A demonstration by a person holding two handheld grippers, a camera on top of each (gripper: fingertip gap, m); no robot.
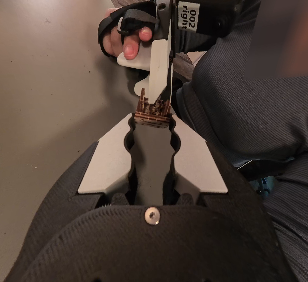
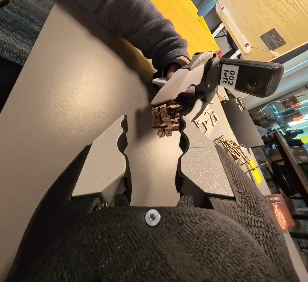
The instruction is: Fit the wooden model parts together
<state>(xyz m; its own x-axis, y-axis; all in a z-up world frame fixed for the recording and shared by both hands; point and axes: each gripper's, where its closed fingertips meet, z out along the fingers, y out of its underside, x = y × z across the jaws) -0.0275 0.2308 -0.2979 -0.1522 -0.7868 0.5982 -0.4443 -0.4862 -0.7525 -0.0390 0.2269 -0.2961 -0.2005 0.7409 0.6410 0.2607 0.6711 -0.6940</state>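
Note:
A small brown wooden model with engraved plank parts is clamped by its base between the tips of my left gripper, above the grey table. My right gripper reaches in from the far side, and its white finger rests against the model's top. In the right wrist view my right gripper stands wide open. The model sits just past its tips, close to the right fingertip. The left gripper holds the model from the upper right.
The grey table lies below. A cut-out wooden sheet, another wooden assembly, a black card, a yellow tag and a dark box lie at the right. Grey sleeves border the work spot.

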